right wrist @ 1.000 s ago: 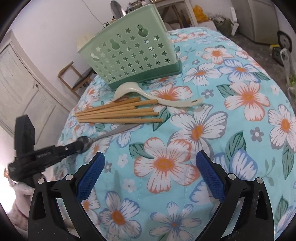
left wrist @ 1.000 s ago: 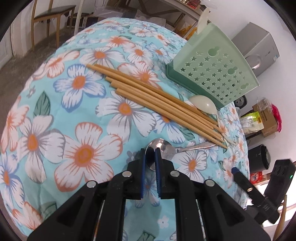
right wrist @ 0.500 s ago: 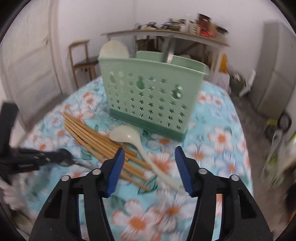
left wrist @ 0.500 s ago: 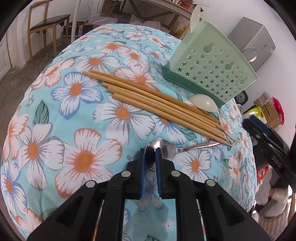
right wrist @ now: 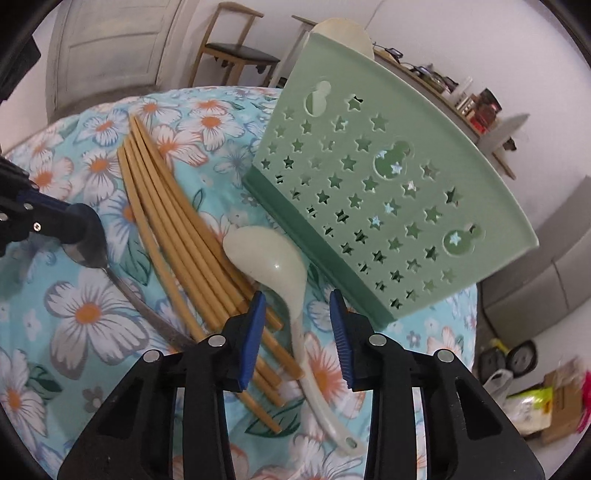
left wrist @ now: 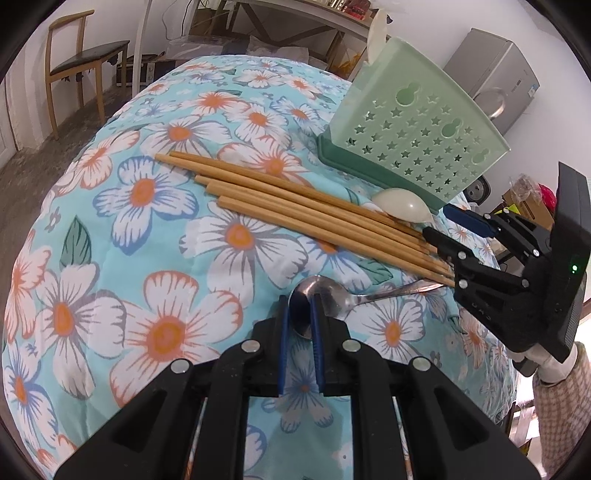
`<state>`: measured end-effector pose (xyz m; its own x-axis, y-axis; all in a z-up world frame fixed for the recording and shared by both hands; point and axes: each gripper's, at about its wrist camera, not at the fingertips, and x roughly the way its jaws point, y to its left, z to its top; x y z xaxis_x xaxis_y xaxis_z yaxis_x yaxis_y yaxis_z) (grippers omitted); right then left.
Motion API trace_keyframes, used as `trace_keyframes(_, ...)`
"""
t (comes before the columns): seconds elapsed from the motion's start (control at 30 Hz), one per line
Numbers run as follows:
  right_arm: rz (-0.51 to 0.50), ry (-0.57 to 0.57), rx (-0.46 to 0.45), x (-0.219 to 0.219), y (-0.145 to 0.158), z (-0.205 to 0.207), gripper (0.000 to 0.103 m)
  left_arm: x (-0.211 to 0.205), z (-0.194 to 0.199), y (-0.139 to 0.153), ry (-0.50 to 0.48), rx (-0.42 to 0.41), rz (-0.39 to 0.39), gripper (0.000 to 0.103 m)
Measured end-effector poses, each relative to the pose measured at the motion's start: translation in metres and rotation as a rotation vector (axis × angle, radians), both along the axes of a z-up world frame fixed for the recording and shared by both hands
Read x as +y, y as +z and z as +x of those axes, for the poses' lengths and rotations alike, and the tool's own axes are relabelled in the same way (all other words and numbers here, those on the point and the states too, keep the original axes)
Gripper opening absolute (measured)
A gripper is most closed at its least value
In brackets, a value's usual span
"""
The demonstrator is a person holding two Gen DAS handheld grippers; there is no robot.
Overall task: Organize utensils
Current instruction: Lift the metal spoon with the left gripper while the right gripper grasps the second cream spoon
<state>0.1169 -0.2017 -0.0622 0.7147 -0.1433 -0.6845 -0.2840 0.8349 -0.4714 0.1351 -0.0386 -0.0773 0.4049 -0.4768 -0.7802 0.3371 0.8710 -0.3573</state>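
On the flowered tablecloth (left wrist: 155, 325), the metal spoon (left wrist: 332, 299) lay with its bowl nearest the left gripper (left wrist: 300, 325) and its handle running off to the right toward the tips of the chopsticks (left wrist: 303, 210). The left gripper's blue pads were clamped on the rim of the spoon's bowl, the jaws nearly together. In the right wrist view the same grip showed at the left edge, the black finger covering the bowl of the metal spoon (right wrist: 122, 284).

Just beyond the metal spoon, the bundle of wooden chopsticks (right wrist: 177, 236) lay side by side on the cloth, their thin ends reaching under the right gripper (right wrist: 297, 332). A cream plastic ladle spoon (right wrist: 280, 280) rested beside them, its bowl close to the base of the green utensil holder (right wrist: 388, 192) and its handle passing between the right gripper's fingers. Those jaws had just been closing but were still apart, the pads clear of the handle on either side.

The green utensil holder (left wrist: 417, 140), pierced with star holes, stood on a darker green base, and the bowl of another cream spoon (right wrist: 343, 33) rose above its back rim. A wooden chair (left wrist: 77, 70) stood on the floor beyond the table.
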Motion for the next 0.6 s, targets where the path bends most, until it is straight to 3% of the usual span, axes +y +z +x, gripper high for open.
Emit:
trace_keyframes(0.2,-0.006,-0.033,-0.016,-0.005,0.003,0.011,0.025,0.0,0.001,0.0,-0.008,-0.004,-0.006,0.011)
trace_keyframes(0.6,-0.108,0.046,0.003,0.025,-0.006,0.034,0.022,0.0,0.0,0.0,-0.01,-0.008,-0.004,0.011)
